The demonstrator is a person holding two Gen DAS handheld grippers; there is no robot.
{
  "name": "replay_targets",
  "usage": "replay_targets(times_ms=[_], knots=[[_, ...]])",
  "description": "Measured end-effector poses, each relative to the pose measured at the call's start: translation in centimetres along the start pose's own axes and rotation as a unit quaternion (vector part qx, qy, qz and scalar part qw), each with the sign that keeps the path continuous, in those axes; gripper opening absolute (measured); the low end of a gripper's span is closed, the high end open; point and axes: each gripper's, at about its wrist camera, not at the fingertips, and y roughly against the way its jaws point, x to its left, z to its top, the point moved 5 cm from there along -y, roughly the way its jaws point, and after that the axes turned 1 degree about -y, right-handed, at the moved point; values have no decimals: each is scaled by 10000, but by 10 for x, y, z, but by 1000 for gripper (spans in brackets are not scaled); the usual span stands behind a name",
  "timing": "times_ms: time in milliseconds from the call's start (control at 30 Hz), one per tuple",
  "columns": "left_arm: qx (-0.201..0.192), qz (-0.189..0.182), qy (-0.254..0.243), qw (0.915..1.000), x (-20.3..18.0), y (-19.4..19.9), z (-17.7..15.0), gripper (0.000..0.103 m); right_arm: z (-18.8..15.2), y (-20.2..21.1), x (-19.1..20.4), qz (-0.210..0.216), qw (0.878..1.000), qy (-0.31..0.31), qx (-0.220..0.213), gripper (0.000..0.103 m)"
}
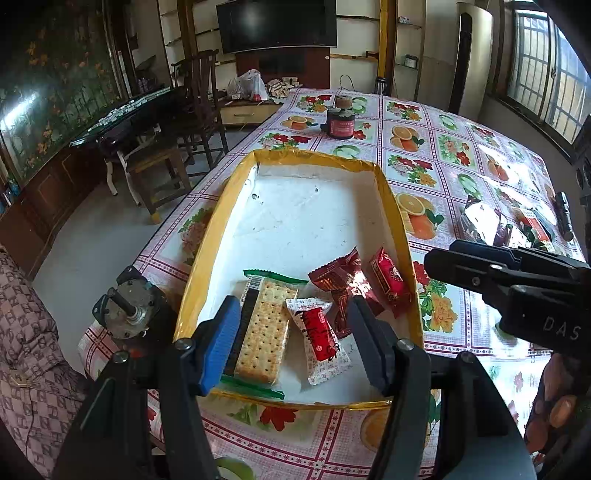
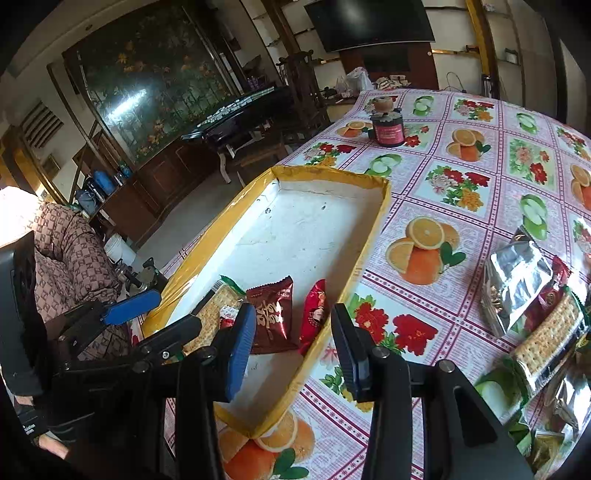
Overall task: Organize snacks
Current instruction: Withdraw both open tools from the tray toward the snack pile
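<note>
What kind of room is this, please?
Most likely a home living or dining room: a table with a fruit-and-flower tablecloth, a dark television on the far wall, and wooden chairs beside a second table.

A dark television is hanging on the far wall at twelve o'clock. A floral mural is catching glare at ten o'clock, above a dark wooden chair. Daylight is coming through a barred window at two o'clock onto the grey floor.
</note>
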Motion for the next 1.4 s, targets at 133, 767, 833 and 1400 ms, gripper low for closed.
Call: replay_targets(times_ms=[133,767,833,1400], knots=[[-72,-21,-48,10000,-7,9,0,62,-5,16,-10,-67,9999,-107,-92,44],[-317,-35,-244,9992,-35,39,2,63,-33,62,-44,-282,9984,-389,-294,48],[-349,-13,-264,9990,-37,42,2,64,-36,67,-49,-307,9981,-432,-315,49],[-465,21,-471,9978,-60,53,2,67,-67,102,-102,-631,9930,-888,-449,52]])
